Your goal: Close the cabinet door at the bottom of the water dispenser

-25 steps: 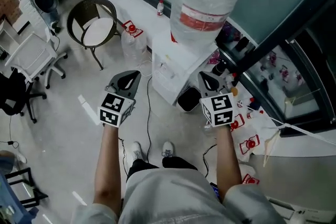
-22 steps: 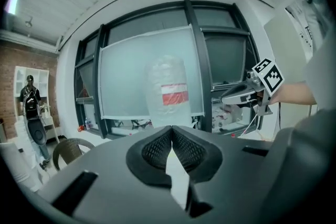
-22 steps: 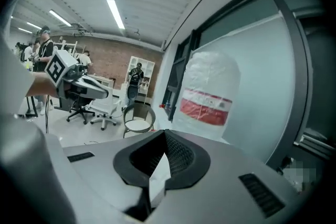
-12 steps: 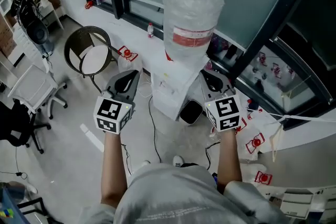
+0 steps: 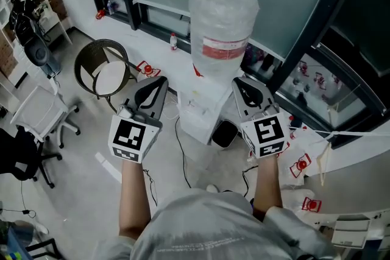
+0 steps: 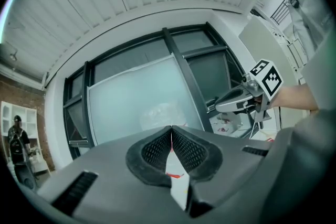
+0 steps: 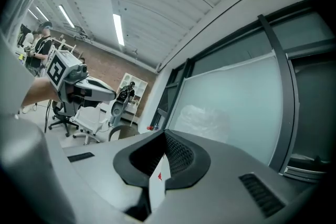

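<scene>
We hold our left gripper point(image 5: 161, 81) at 9 o'clock of the water dispenser point(image 5: 198, 114), our right gripper point(image 5: 237, 82) at 3 o'clock. Both have fingers pressed together.

Even ceiling light; gripper views bend at edges.

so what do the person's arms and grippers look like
Both the left gripper and the right gripper are grey beak-shaped shells with black textured pads, each carrying a white cube with black square markers. The person wears a grey shirt; the forearms are bare.
</scene>
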`<state>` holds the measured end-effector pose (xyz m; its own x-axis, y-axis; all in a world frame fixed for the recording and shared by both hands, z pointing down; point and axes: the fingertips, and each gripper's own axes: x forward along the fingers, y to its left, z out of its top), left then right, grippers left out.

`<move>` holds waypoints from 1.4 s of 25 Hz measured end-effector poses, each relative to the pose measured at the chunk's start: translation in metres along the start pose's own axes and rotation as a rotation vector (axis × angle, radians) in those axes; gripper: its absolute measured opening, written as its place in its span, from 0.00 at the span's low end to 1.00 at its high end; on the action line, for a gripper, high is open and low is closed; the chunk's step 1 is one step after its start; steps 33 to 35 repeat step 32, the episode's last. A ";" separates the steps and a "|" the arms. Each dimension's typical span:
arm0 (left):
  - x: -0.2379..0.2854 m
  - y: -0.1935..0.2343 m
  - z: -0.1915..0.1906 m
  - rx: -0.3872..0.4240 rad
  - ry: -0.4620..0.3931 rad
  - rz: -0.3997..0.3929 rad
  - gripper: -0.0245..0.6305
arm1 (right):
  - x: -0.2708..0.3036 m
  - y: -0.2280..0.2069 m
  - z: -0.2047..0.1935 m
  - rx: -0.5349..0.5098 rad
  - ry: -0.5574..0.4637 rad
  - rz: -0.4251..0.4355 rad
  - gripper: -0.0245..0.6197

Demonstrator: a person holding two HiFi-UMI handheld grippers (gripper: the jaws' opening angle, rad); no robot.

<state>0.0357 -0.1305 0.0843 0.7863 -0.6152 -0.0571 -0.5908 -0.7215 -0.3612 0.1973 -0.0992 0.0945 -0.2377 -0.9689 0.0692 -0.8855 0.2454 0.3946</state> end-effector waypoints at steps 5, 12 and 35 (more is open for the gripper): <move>-0.001 -0.002 0.006 -0.003 -0.024 -0.010 0.07 | 0.003 0.005 0.001 -0.010 0.006 0.004 0.08; 0.005 -0.002 0.000 0.012 -0.007 -0.022 0.07 | 0.007 0.002 -0.009 -0.009 0.022 -0.009 0.08; 0.005 -0.007 -0.028 -0.029 0.038 -0.016 0.07 | 0.009 0.005 -0.034 -0.009 0.070 0.005 0.08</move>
